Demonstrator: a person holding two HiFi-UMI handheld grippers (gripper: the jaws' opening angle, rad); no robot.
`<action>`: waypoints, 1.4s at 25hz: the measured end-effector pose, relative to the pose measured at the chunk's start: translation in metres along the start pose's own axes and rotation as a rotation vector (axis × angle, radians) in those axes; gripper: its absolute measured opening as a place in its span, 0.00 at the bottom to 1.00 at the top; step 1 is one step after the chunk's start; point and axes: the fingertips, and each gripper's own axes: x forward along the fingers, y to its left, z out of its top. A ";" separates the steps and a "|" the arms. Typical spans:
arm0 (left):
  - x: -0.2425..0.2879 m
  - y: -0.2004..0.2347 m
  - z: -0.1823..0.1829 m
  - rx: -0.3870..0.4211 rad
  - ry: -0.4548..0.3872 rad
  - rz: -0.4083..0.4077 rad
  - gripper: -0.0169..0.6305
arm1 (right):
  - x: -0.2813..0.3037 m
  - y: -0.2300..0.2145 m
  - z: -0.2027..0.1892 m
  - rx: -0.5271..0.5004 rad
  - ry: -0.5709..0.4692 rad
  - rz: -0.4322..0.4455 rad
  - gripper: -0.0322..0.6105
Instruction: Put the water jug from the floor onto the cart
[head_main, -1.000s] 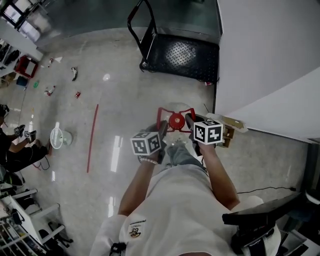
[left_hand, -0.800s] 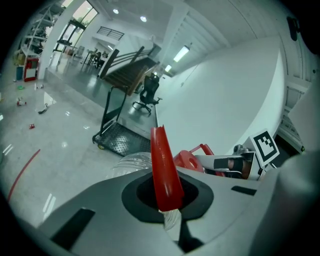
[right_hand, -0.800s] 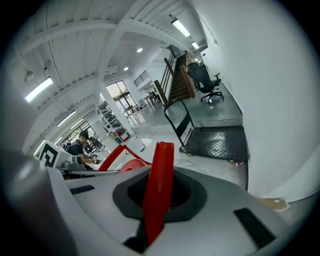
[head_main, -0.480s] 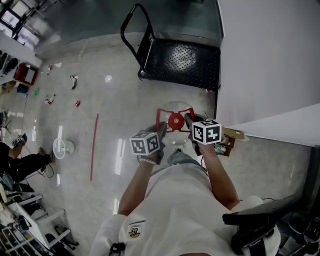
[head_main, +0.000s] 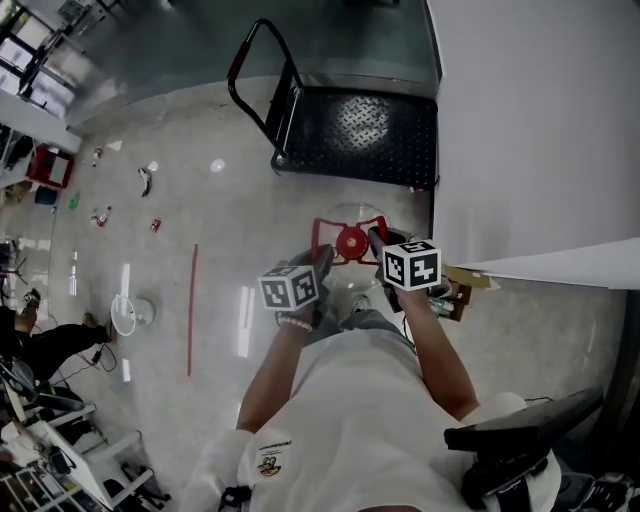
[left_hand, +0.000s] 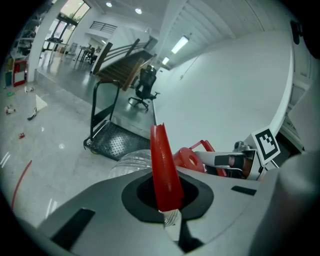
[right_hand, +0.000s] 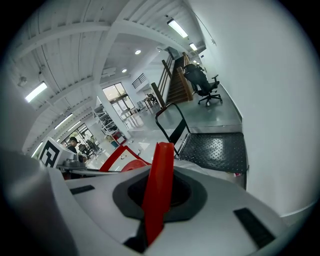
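**Head view.** A person is looking steeply down at their own arms, which are carrying a clear water jug (head_main: 350, 210) in front of the body. The left gripper (head_main: 322, 258) is clamping the left bar of the jug's red handle (head_main: 318, 225). The right gripper (head_main: 378, 243) is clamping the right bar, and the red cap (head_main: 351, 242) is sitting between the two. Ahead, a black cart (head_main: 370, 125) is standing with its deck's right edge along a white wall (head_main: 530, 130). Its push bar (head_main: 250, 60) is rising at the deck's left edge. Compared with a second ago, the cart is showing larger and closer to the jug, while the grip is looking unchanged. This suggests the person is walking the load toward the deck's near edge. The jug is not yet over the deck, and a strip of bare floor (head_main: 230, 210) is lying between them.

**Left gripper view.** The jaws are pinching narrowly on the red bar, which is standing up between them. The jug's clear ribbed body is showing just beyond, with the floor well below it, so the jug appears to be hanging off the ground. The cart's near left corner is showing ahead.

**Right gripper view.** The jaws are likewise pressing tight on the other red bar. The deck is filling the space ahead beside the wall. What probably remains is closing the gap and lowering the jug onto the deck.
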 end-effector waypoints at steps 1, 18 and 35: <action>0.005 0.000 0.004 0.004 0.002 -0.004 0.03 | 0.001 -0.004 0.002 0.004 -0.001 -0.006 0.09; 0.122 0.049 0.120 0.077 0.136 -0.132 0.03 | 0.094 -0.083 0.105 0.103 -0.022 -0.153 0.09; 0.191 0.139 0.255 0.109 0.179 -0.197 0.03 | 0.218 -0.108 0.218 0.113 -0.017 -0.238 0.09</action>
